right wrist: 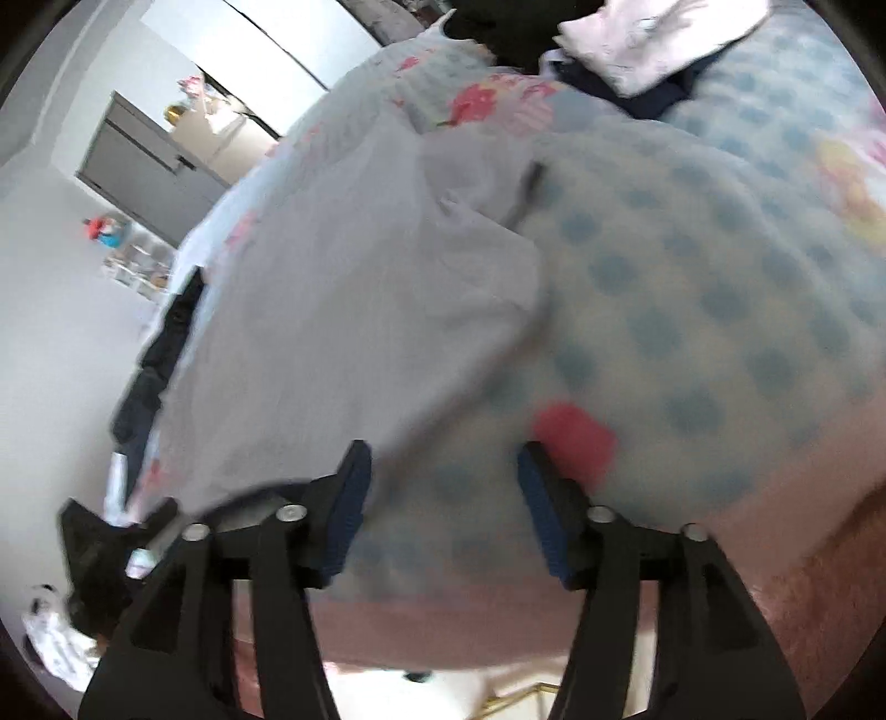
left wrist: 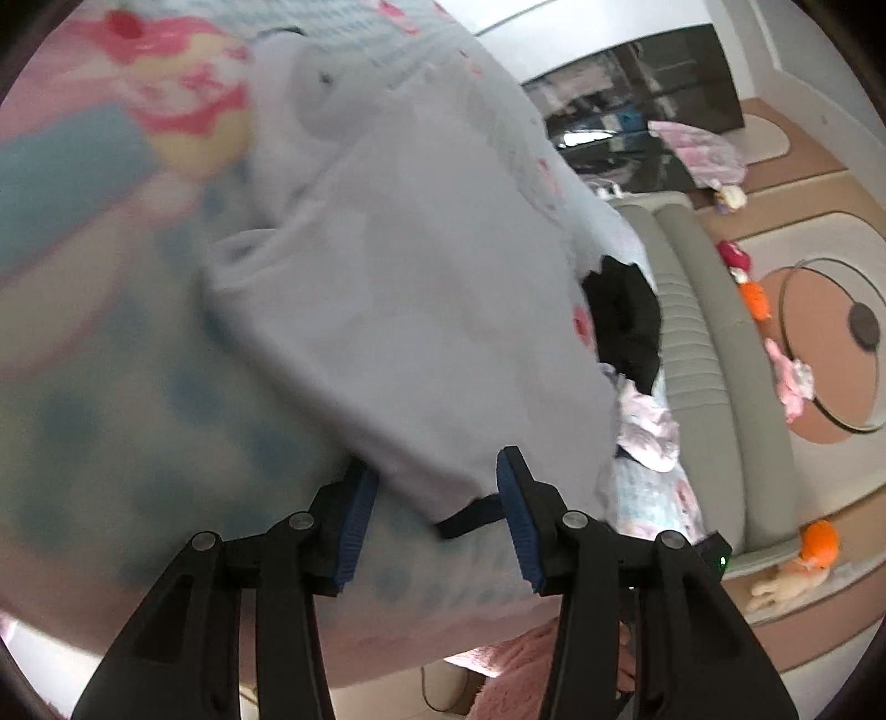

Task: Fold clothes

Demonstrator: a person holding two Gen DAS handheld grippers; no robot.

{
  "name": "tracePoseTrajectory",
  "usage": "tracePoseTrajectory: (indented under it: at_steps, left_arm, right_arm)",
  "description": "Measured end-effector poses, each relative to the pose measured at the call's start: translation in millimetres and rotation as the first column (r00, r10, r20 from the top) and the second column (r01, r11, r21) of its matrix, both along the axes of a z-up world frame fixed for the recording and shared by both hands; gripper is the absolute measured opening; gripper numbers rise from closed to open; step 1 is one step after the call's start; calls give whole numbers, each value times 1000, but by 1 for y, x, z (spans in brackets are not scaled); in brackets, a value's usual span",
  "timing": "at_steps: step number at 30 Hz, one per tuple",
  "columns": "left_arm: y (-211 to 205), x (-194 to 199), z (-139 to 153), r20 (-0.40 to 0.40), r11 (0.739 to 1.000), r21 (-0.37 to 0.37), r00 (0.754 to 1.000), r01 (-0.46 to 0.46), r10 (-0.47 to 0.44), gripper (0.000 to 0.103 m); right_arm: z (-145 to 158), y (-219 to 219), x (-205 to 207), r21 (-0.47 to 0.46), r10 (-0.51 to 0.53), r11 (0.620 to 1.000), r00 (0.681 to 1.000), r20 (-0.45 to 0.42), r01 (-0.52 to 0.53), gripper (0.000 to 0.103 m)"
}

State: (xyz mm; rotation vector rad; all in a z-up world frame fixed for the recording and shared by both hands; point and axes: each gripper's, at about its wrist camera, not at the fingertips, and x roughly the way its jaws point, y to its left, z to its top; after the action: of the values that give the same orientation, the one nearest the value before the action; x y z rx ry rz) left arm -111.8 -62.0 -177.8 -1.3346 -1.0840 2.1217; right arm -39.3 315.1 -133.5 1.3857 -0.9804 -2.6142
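Observation:
A pale grey garment (left wrist: pixel 398 288) lies spread on a bed covered by a blue-dotted blanket (left wrist: pixel 111 421). My left gripper (left wrist: pixel 437 498) is open, its blue pads (left wrist: pixel 354 520) either side of the garment's near corner, where a dark strap (left wrist: pixel 470 515) shows. In the right wrist view the same grey garment (right wrist: pixel 343 310) lies left of centre on the dotted blanket (right wrist: pixel 692 332). My right gripper (right wrist: pixel 443 504) is open just off the garment's near edge, with only blanket between its fingers.
A black garment (left wrist: pixel 626 321) and a pink-patterned cloth (left wrist: pixel 648 426) lie at the bed's far side by a grey padded bed frame (left wrist: pixel 698 354). Toys litter the floor (left wrist: pixel 819 543). Folded pale clothes (right wrist: pixel 653 39) and dark clothes (right wrist: pixel 160 354) sit along the bed's edges.

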Motion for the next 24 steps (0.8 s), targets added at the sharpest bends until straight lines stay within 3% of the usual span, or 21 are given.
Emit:
tracePoseTrajectory:
  at_steps: [2, 4, 7, 9, 10, 12, 15, 20, 24]
  left_arm:
    - [5, -9, -8, 29, 1000, 4, 999, -18, 18, 46]
    - [8, -17, -13, 42, 999, 2, 998, -41, 41, 46]
    - [9, -20, -6, -16, 998, -34, 999, -44, 43, 42]
    - [11, -16, -2, -45, 995, -85, 998, -57, 53, 19]
    - [10, -12, 1, -56, 992, -104, 997, -66, 60, 12]
    - [5, -2, 3, -67, 991, -112, 995, -78, 71, 10]
    - [0, 13, 11, -86, 987, -132, 993, -90, 79, 6]
    - [2, 30, 26, -140, 973, -210, 988, -95, 66, 6]
    - [4, 28, 6, -37, 961, -269, 998, -67, 59, 10]
  right_arm:
    - [0, -2, -11, -30, 11, 999, 999, -32, -12, 63]
    - [-9, -6, -27, -17, 17, 1000, 1000, -11, -18, 63]
    - [-23, -14, -38, 18, 11, 1000, 1000, 9, -12, 65]
    - [-23, -22, -45, 79, 24, 997, 1000, -7, -23, 65]
    - [-19, -24, -43, 90, 30, 996, 999, -16, -28, 62]
    - [-12, -28, -40, 111, 41, 993, 999, -34, -37, 37]
    - [-3, -31, -31, 146, 57, 988, 998, -33, -52, 16]
    - [3, -37, -19, 210, 81, 975, 997, -20, -75, 9]
    - [7, -43, -11, 259, 99, 961, 995, -10, -93, 9]
